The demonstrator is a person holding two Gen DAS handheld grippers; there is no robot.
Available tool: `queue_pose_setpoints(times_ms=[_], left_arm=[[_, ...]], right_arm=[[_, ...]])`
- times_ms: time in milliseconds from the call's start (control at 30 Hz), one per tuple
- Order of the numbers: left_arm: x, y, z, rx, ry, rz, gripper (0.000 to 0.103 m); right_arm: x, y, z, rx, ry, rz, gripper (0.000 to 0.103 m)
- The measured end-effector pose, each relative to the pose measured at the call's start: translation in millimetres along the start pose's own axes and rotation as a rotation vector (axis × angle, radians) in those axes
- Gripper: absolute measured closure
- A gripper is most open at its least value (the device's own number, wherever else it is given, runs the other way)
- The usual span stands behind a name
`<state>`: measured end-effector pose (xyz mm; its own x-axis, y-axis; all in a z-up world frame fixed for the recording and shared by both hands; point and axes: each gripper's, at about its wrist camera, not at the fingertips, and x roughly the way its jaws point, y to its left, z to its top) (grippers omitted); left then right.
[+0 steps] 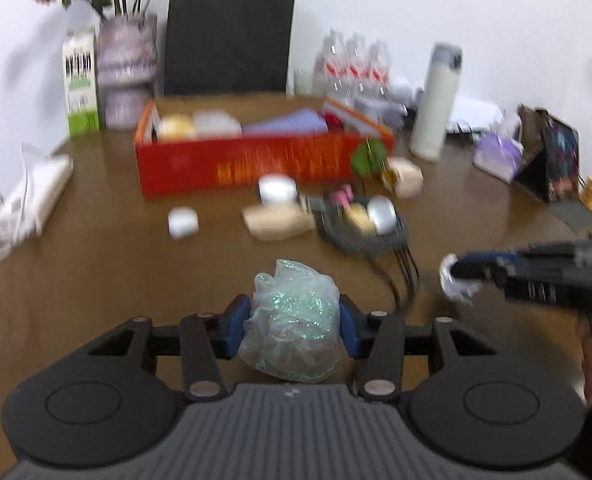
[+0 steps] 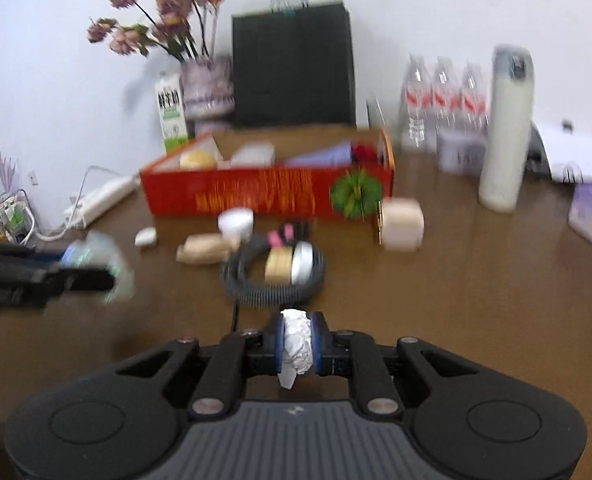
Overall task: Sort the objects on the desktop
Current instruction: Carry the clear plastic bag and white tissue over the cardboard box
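The brown counter [image 1: 96, 264] fills mid-frame, the red box [image 1: 252, 160] in its upper centre and the black mesh basket [image 2: 274, 276] just below it. My left gripper [image 1: 294, 326] at lower centre has its jaws clamped on a glittery plastic wad [image 1: 294, 324]. My right gripper [image 2: 296, 342] pinches crumpled white paper [image 2: 295, 342].

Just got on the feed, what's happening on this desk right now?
A person is sorting desk clutter with two handheld grippers. The left gripper is shut on a glittery crumpled plastic bag, and the right gripper is shut on a crumpled white paper wad. Both are held above the brown table. Ahead, the red box already holds several items, with more loose things in front of it.
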<state>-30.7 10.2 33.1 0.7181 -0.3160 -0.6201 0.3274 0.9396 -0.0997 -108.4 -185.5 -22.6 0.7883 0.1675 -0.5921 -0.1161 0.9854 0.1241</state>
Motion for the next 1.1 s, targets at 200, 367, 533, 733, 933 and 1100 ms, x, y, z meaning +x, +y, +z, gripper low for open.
queue_pose_setpoints(times_ms=[200,367,533,733,933,1100], left_arm=[[-14,0,-24,-0.013,0.003,0.045,0.036],[-16,-8,-27,0.044,-0.010,0.047,0.028],[-14,-2,-24,-0.017,-0.013,0.034,0.061],[-17,14,21,-0.086,-0.079,-0.014,0.061],[22,32,103,-0.118,-0.123,0.038,0.061],[86,54,180,-0.111,-0.055,0.078,0.060]], right_arm=[[-6,17,-12,-0.017,0.020,0.017,0.073],[-11,24,-19,-0.037,0.023,0.037,0.055],[-3,25,-20,-0.020,0.041,0.021,0.085],[-8,18,17,-0.005,-0.049,0.044,0.085],[13,7,91,-0.028,-0.155,0.042,0.085],[68,-5,162,-0.028,-0.144,0.111,0.085]])
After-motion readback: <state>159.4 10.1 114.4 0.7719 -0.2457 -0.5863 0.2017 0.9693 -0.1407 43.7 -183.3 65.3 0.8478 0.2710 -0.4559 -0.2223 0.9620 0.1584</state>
